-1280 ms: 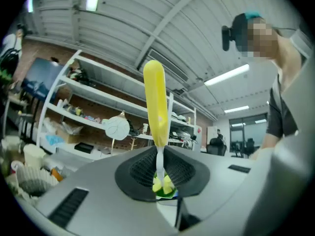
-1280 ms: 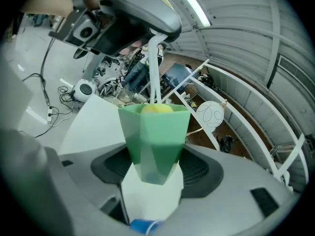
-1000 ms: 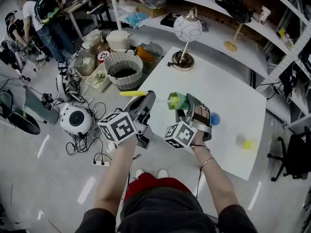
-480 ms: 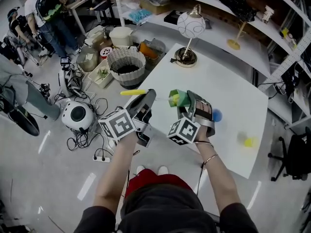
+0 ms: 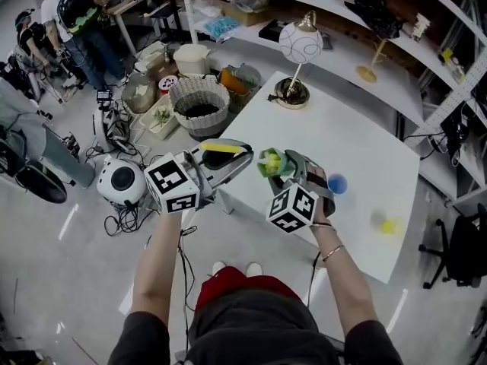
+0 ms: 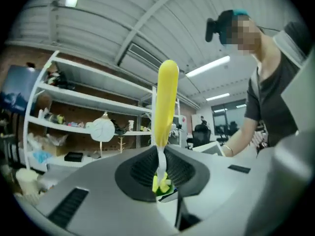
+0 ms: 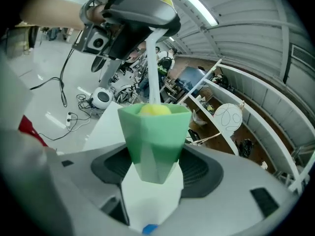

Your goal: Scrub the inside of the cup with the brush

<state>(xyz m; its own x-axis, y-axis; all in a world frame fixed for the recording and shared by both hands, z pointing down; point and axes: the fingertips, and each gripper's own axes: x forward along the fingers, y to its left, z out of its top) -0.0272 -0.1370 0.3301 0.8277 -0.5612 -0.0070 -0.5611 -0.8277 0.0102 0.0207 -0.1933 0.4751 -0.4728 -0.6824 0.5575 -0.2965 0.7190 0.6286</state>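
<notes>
White table (image 5: 365, 158) in a cluttered workshop, centre-right of the head view. Mid-frame, above the person's arms, the left gripper (image 5: 230, 160) pinches the yellow-handled brush (image 5: 221, 147) and the right gripper (image 5: 288, 172) clamps the green cup (image 5: 272, 160). The brush head sits inside the cup mouth. To scrub well, hold the cup steady and twist the bristles against wall and bottom. A lamp (image 5: 297, 52) stands beyond, upper centre.
</notes>
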